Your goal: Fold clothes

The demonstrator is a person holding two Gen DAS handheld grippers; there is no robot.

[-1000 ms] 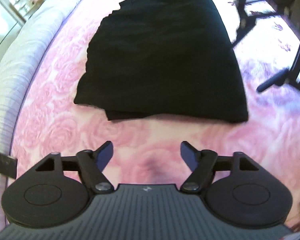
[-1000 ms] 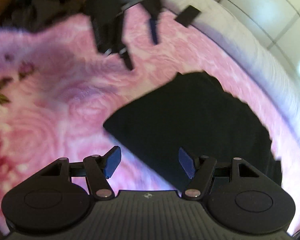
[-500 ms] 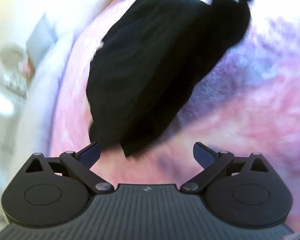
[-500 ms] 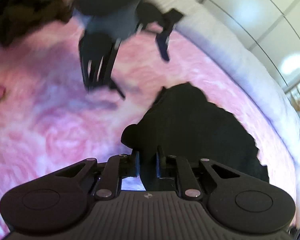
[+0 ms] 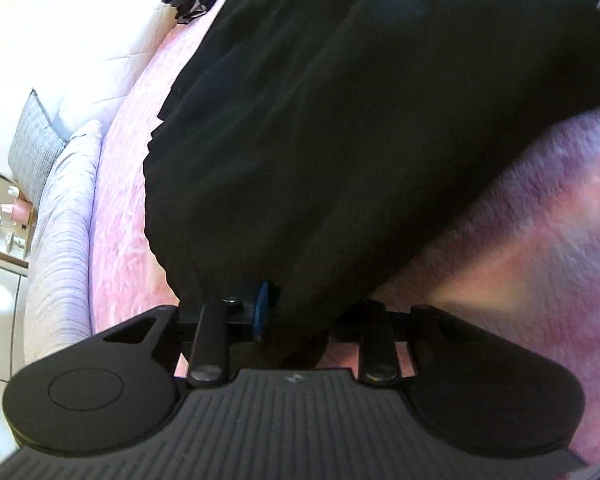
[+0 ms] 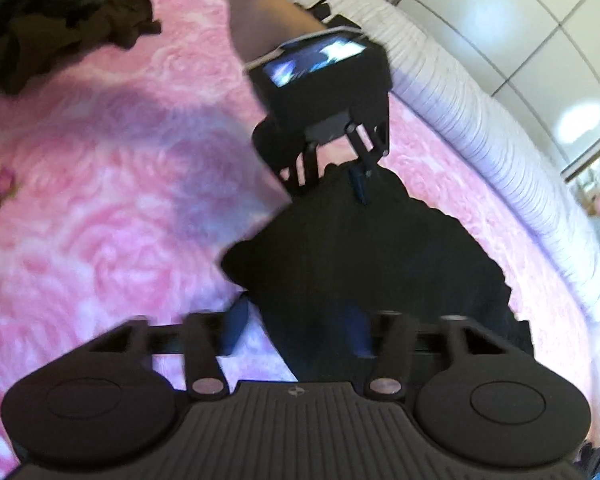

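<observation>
Both tongs now pinch the black garment (image 5: 340, 128), lifted and draped.

Pink blanket (image 6: 100, 208) (rose-patterned), grey cushion (image 5: 32, 148), white wardrobe (image 6: 520, 20).

A home bedroom. The bed (image 6: 100, 208) is covered by a pink rose-patterned blanket, with a ribbed lavender quilt (image 5: 60, 248) along its edge. Beyond that edge stand white panelled wardrobe doors (image 6: 512, 20). A grey pillow (image 5: 32, 148) lies by the bed's corner, and a dark clothes pile (image 6: 48, 20) sits on the blanket.
</observation>
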